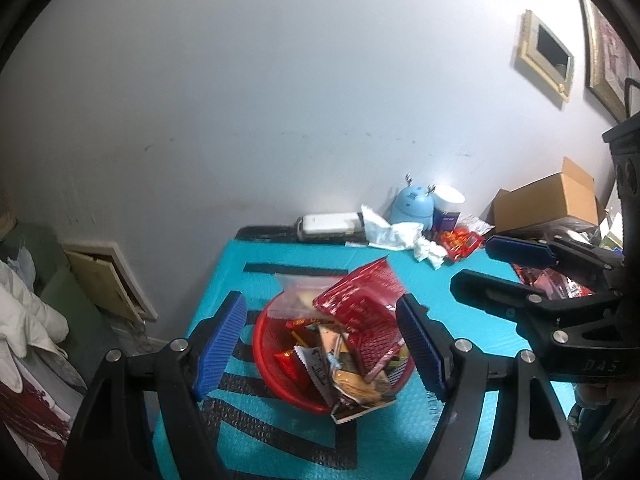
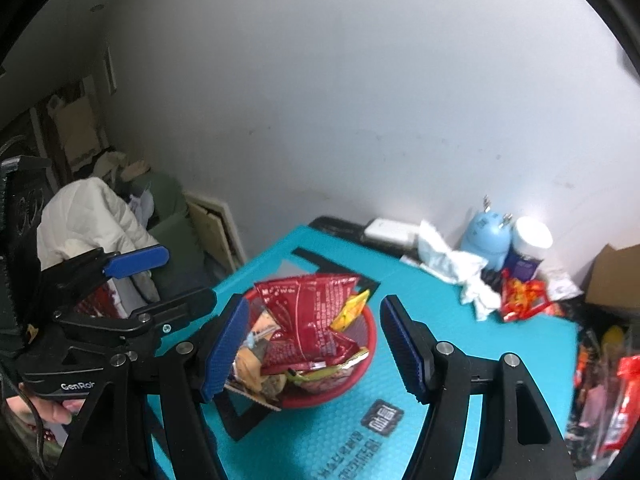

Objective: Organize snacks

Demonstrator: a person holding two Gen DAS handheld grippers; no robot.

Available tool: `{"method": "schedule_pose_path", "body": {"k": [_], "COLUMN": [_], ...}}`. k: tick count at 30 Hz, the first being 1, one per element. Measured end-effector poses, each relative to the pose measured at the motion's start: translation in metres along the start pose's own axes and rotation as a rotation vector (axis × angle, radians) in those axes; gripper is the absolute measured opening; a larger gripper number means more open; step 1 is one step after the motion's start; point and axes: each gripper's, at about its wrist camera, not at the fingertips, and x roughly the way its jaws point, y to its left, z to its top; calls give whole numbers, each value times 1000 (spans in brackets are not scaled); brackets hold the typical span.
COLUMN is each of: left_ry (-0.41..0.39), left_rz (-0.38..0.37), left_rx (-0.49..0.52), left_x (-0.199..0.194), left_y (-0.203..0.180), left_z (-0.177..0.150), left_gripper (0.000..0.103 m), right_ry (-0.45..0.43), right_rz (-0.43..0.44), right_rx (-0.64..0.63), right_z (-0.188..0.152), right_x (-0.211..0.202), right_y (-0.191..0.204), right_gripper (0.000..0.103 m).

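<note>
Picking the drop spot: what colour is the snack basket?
Red basket, clearest in the right wrist view.

A red basket (image 2: 366,332) heaped with snack packets is seen on a turquoise mat (image 2: 460,312), topped by a large red packet (image 2: 308,312). The right gripper (image 2: 312,344) is held open above it, nothing gripped.

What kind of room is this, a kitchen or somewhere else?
Probably a lived-in room at home, not clearly a kitchen: a white padded jacket heaped at the side, gold-framed pictures on the wall, and an open brown cardboard box beside the teal-covered table.
</note>
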Motion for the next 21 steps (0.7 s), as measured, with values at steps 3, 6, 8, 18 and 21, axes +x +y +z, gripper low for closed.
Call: {"method": "schedule_pose_path", "body": {"k": [3, 6, 8, 18, 21], "left_ry": [-25, -48, -66, -138, -151], "left_rz": [2, 12, 15, 21, 17], "left_rx": [10, 17, 20, 36, 42], "left_x": [-16, -35, -49, -112, -129], "left_y": [-6, -12, -15, -37, -43], "left_z": [5, 9, 11, 7, 3], "left_gripper": [76, 77, 77, 78, 78], "right_ry": [-50, -92, -117, -227, -244], "right_rz": [-21, -43, -63, -123, -143], "right_rx": [-8, -13, -20, -34, -23], "right_z": [4, 6, 6, -5, -13], "right_x": [-25, -47, -63, -134, -153], "right_y": [6, 11, 15, 37, 40], "right_gripper": [68, 68, 68, 69, 72]}}
